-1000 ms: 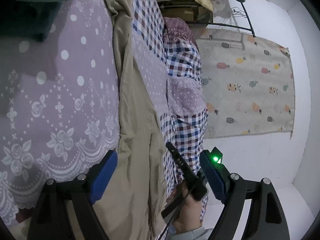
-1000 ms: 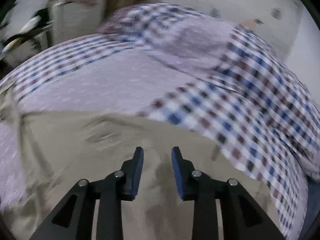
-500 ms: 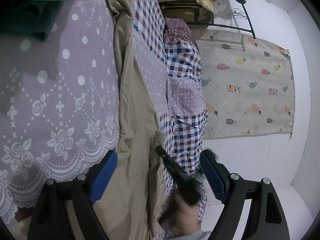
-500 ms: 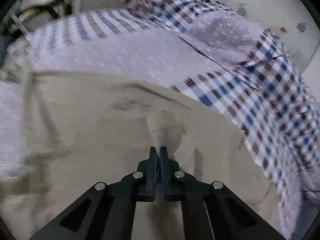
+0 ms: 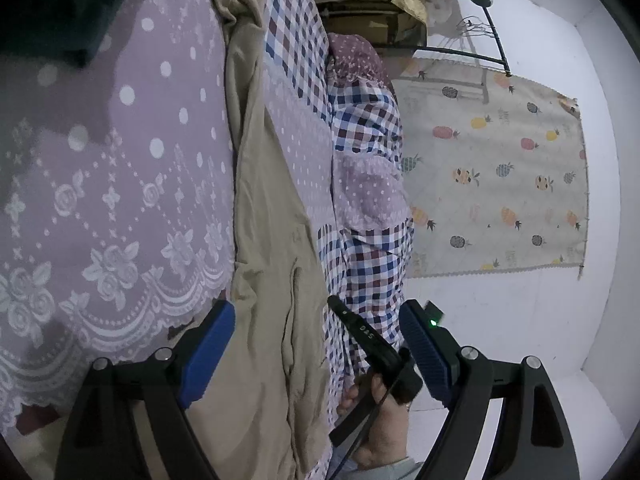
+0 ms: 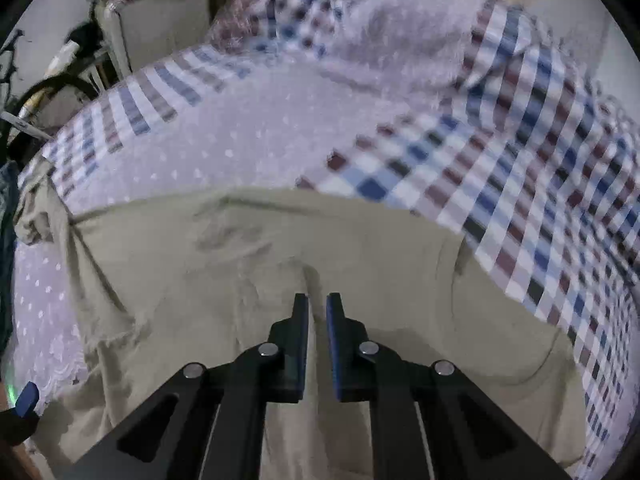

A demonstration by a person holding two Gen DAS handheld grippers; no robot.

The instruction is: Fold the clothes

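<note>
A beige garment (image 5: 272, 240) lies stretched along the bed, between a purple lace bedspread and a checked quilt. My left gripper (image 5: 316, 344) hovers low over its near end, open wide, with nothing in its jaws. My right gripper (image 6: 317, 308) points down at the beige garment (image 6: 280, 248). Its jaws are opening; a narrow gap shows between the pads, a small raised ridge of cloth sits just ahead of them, and the pads do not press on it. In the left wrist view a hand (image 5: 380, 432) holds the right gripper (image 5: 360, 332) over the garment's edge.
The purple lace bedspread (image 5: 120, 200) fills the left. The checked quilt (image 5: 360, 120) drapes over the bed's side toward a pineapple-print rug (image 5: 500, 180) on the white floor. A metal rack (image 5: 460, 52) with piled things stands beyond. A dark green item (image 5: 60, 20) lies at the top left.
The right gripper closed fully on a pinch of the beige cloth, then parted a little, shifting across the garment. The left gripper has stayed still and open.
</note>
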